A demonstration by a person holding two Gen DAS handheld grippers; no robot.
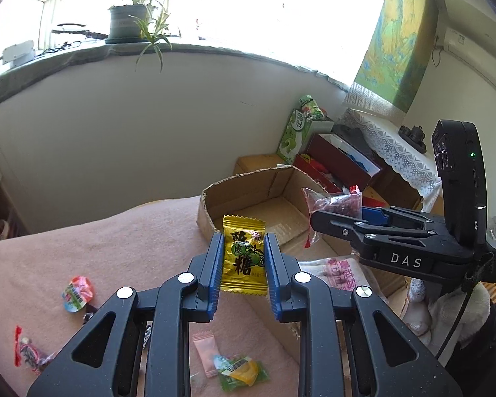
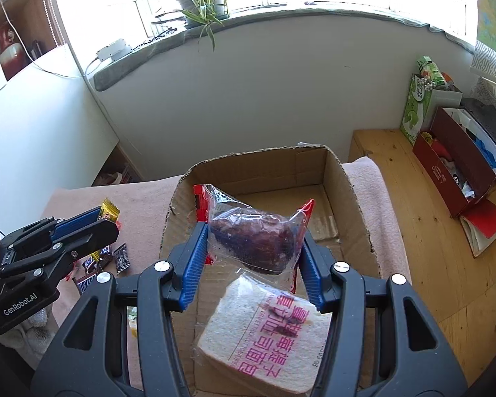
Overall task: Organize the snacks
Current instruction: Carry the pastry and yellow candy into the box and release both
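Two grippers, each pinching one snack at the cardboard box (image 2: pixel 350 192).
Left gripper (image 1: pixel 243 258) clamped on yellow candy packet (image 1: pixel 243 254), held above the pink blanket (image 1: pixel 115 248) just short of the box's near wall. Right gripper (image 2: pixel 253 254) clamped on clear bag of dark dried fruit (image 2: pixel 253 240), over the box interior, above the wrapped bread slice (image 2: pixel 264 337) lying inside. Loose candies (image 1: pixel 77 292) on blanket; chocolate bars (image 2: pixel 92 269) beside box.
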